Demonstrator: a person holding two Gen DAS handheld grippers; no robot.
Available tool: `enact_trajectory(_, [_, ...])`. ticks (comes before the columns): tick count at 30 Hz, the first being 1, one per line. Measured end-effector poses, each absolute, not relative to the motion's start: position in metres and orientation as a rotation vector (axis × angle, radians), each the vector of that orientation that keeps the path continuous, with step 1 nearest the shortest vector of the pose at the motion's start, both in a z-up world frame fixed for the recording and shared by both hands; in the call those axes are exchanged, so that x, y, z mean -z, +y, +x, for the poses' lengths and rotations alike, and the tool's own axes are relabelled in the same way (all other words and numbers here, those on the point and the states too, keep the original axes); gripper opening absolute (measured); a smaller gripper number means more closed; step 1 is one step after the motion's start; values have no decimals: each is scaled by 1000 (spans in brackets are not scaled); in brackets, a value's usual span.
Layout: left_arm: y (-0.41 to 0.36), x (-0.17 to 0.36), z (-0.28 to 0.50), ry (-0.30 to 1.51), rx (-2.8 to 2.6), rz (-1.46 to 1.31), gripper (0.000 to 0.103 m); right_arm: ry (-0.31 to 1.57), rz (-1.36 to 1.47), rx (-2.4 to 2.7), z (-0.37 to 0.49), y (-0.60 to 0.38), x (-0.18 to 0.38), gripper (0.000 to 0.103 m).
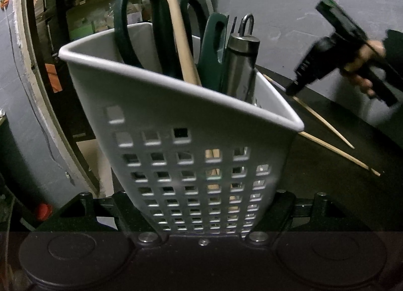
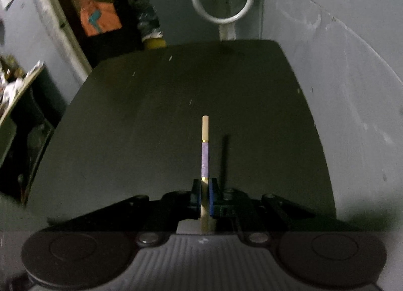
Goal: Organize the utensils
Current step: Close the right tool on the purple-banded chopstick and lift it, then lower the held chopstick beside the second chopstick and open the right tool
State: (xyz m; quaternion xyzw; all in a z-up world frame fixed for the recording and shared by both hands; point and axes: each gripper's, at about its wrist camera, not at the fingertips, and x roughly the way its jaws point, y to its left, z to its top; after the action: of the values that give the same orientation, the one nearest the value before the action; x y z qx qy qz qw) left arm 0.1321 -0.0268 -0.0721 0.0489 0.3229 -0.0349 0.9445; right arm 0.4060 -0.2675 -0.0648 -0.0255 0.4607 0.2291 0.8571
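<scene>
The left wrist camera is looking forward from right against the tilted white utensil caddy, which is filling its view. The right wrist camera is looking down along a chopstick across the dark surface. Both are taking in that surface and the grey wall behind.

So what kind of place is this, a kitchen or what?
Probably a storeroom or garage, not a kitchen: a small black table against a bare grey wall, with boxes and clutter behind. The utensil caddy looks staged.
</scene>
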Motion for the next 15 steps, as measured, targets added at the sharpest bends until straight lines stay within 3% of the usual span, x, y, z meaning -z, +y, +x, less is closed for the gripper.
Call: enact_trajectory(15, [-11,78,125,633,132,135,77,988,-87,-403,317,-269,80,6])
